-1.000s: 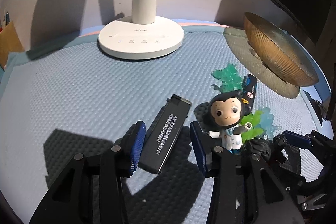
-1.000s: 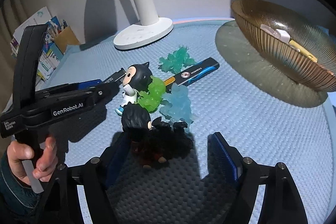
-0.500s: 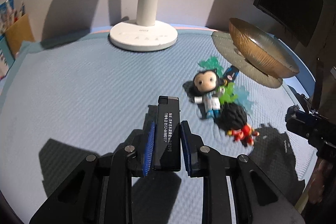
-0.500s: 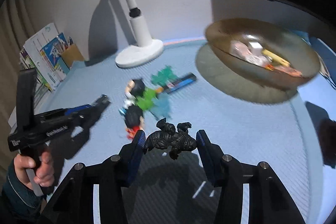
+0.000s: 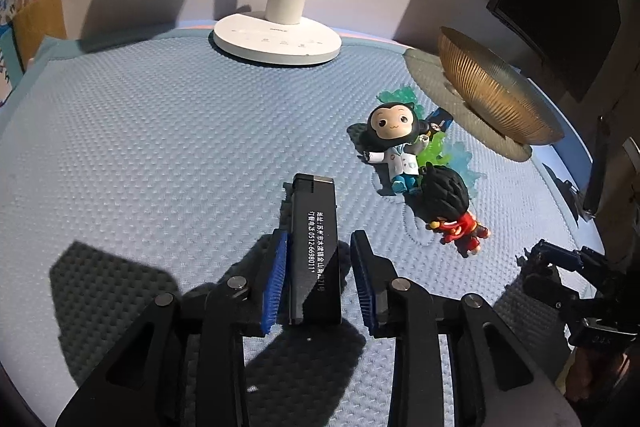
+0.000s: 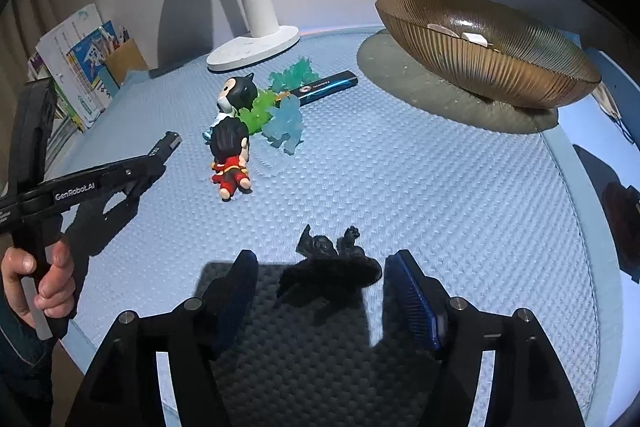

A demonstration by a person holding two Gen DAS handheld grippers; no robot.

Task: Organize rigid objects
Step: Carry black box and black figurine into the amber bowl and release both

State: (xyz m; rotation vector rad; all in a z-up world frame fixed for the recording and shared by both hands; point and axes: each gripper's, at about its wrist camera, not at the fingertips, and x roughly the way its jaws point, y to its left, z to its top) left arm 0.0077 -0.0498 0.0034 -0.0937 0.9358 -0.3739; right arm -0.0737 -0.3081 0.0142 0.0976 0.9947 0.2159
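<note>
My left gripper (image 5: 318, 279) is open, its blue pads a little apart from a black lighter (image 5: 315, 247) that lies on the blue mat between them. My right gripper (image 6: 326, 297) is open around a small black figurine (image 6: 330, 263) lying on the mat, touching neither pad. A monkey doll in a white coat (image 5: 394, 141), a black-haired doll in red (image 5: 450, 205), green and blue crystal toys (image 6: 286, 107) and a blue-black lighter (image 6: 326, 87) lie in a cluster mid-mat.
A ribbed amber bowl (image 6: 492, 61) holding small items stands at the far right, also in the left wrist view (image 5: 490, 95). A white lamp base (image 5: 278, 41) stands at the back. Books and a pen holder (image 6: 86, 63) sit beyond the mat's left edge.
Both grippers have opened: the left let go of the black lighter, the right let go of the black figurine, which now lies on the mat near the front edge.
</note>
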